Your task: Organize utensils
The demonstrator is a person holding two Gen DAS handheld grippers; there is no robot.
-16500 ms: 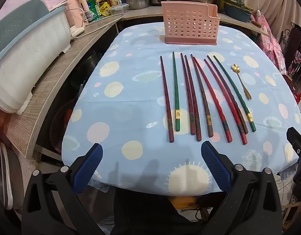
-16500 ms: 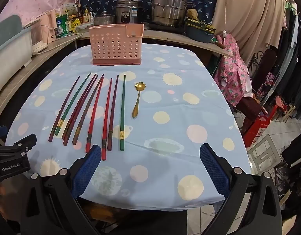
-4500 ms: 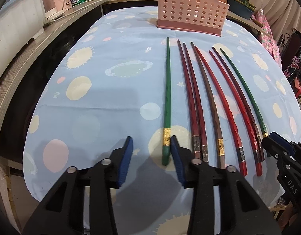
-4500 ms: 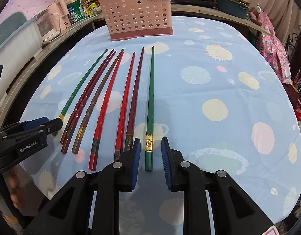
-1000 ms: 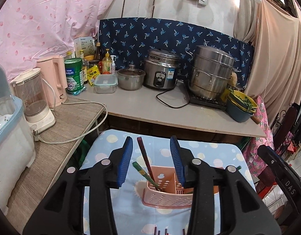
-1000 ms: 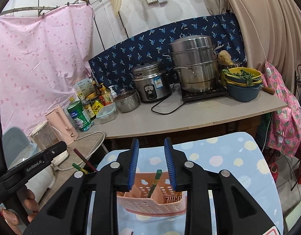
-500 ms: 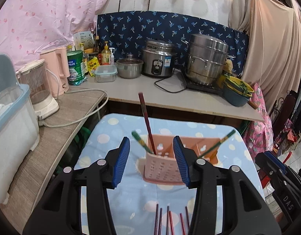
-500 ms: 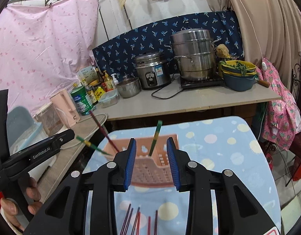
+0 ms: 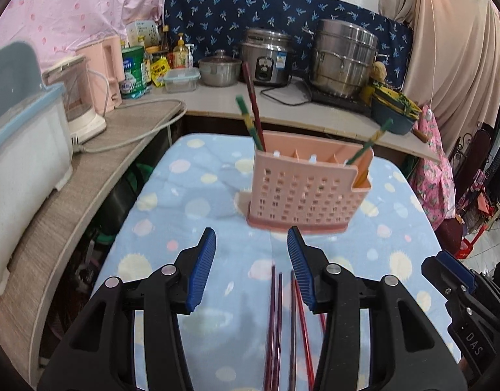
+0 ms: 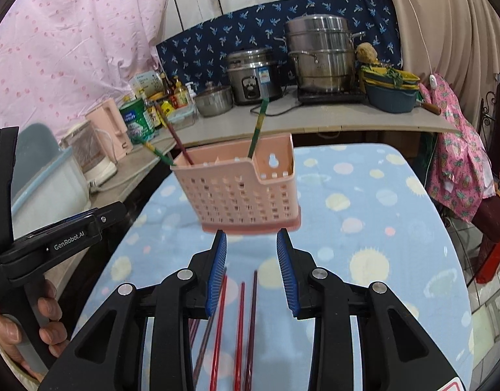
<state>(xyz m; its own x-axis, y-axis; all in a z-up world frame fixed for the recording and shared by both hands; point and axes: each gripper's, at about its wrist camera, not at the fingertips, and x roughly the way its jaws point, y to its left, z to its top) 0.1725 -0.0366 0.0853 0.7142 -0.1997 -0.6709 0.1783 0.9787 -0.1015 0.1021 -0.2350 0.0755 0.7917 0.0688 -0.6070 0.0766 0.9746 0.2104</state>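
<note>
Through the left wrist view, the left gripper (image 9: pixel 251 268) is being carried with its blue pads spread apart and nothing between them. A second ago it was being held right over the pink utensil basket (image 9: pixel 307 192); now it is being drawn back and tilted down, so that the blue spotted tablecloth (image 9: pixel 185 215) is being shown again. A dark red chopstick (image 9: pixel 253 107) and a green chopstick (image 9: pixel 248 122) are being kept upright in the basket's left compartment, and another green chopstick (image 9: pixel 372 141) is being leaned out of its right end. The remaining red chopsticks (image 9: pixel 277 322) are being left flat on the cloth, just beyond the pads.

Through the right wrist view, the right gripper (image 10: pixel 251 272) is likewise being held released and empty, and is being pulled away from the basket (image 10: pixel 240 192), over which it was being lowered a second ago. The same three sticks are being shown standing in it: one green chopstick (image 10: pixel 258 127) near the middle, one green (image 10: pixel 154 150) and one dark red (image 10: pixel 173 135) at the left. Several red chopsticks (image 10: pixel 240 332) are being left on the cloth.

Both green sticks are judged to be delivered, and the next pair on the cloth is probably being approached.
</note>
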